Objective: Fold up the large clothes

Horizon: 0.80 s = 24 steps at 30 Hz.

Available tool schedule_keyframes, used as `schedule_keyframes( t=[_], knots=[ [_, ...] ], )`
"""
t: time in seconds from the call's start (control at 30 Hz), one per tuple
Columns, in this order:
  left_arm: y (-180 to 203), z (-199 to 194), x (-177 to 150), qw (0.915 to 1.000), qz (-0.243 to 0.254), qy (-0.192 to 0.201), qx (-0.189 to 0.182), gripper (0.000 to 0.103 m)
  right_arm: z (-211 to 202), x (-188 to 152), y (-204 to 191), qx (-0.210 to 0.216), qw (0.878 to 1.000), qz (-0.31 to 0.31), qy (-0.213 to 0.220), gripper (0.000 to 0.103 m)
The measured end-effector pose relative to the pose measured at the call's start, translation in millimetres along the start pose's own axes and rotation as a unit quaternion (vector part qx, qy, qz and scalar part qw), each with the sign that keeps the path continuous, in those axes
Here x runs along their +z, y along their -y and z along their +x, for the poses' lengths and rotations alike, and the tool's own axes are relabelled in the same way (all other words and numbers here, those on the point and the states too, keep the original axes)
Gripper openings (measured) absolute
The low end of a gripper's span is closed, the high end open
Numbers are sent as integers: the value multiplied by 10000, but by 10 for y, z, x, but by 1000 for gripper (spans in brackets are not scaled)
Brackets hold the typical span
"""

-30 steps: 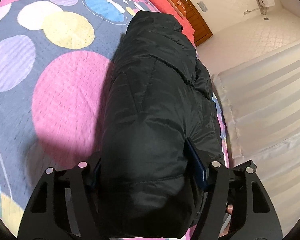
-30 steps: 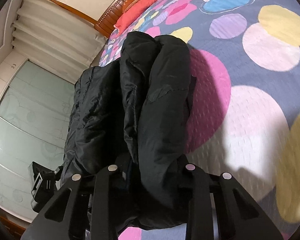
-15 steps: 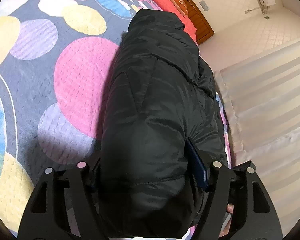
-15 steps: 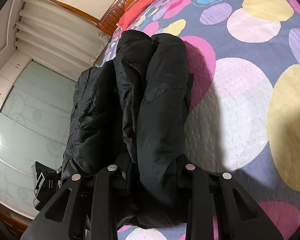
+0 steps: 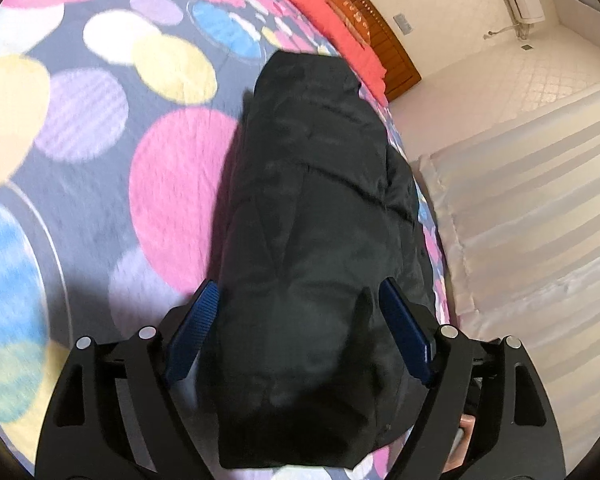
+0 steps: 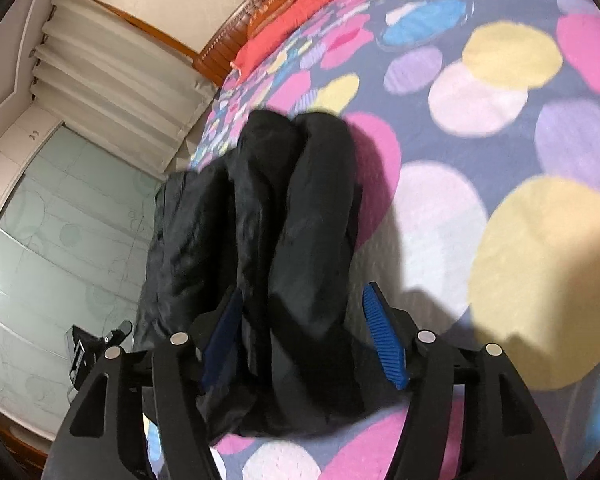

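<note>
A folded black puffer jacket (image 5: 312, 240) lies lengthwise at the centre of both frames on a bed (image 5: 100, 160) covered in pink, yellow, blue and purple circles; the left gripper (image 5: 300, 336), at the bottom of its frame, has its blue-padded jaws spread wide to either side of the bundle's near end. The right gripper (image 6: 304, 340) likewise straddles the jacket with jaws parted; pale curtains (image 6: 112, 76) and a wooden headboard (image 6: 240, 28) fill its upper left.
</note>
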<state>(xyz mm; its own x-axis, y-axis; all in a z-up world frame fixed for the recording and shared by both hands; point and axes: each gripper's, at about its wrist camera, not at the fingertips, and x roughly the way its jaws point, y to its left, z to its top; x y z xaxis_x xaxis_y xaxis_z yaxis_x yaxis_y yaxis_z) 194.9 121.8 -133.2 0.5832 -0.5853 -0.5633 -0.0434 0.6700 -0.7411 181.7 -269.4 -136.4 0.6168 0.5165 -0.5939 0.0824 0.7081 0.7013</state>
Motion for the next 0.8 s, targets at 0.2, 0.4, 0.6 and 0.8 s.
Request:
schedule_keyframes(
  t=[0.2, 0.4, 0.6, 0.8],
  knots=[
    [175, 167, 238, 9993, 350, 40, 154, 81, 246, 331, -87, 85, 9999, 58, 32, 66],
    [216, 383, 349, 9976, 449, -22, 533, 81, 570, 495, -82, -106, 9999, 86, -18, 67],
    [183, 507, 325, 9959, 517, -53, 743, 81, 751, 457, 41, -352, 9992, 178, -81, 43],
    [154, 551, 312, 9961, 439, -79, 761, 82, 728, 404, 74, -378, 9991, 175, -69, 43]
  ],
)
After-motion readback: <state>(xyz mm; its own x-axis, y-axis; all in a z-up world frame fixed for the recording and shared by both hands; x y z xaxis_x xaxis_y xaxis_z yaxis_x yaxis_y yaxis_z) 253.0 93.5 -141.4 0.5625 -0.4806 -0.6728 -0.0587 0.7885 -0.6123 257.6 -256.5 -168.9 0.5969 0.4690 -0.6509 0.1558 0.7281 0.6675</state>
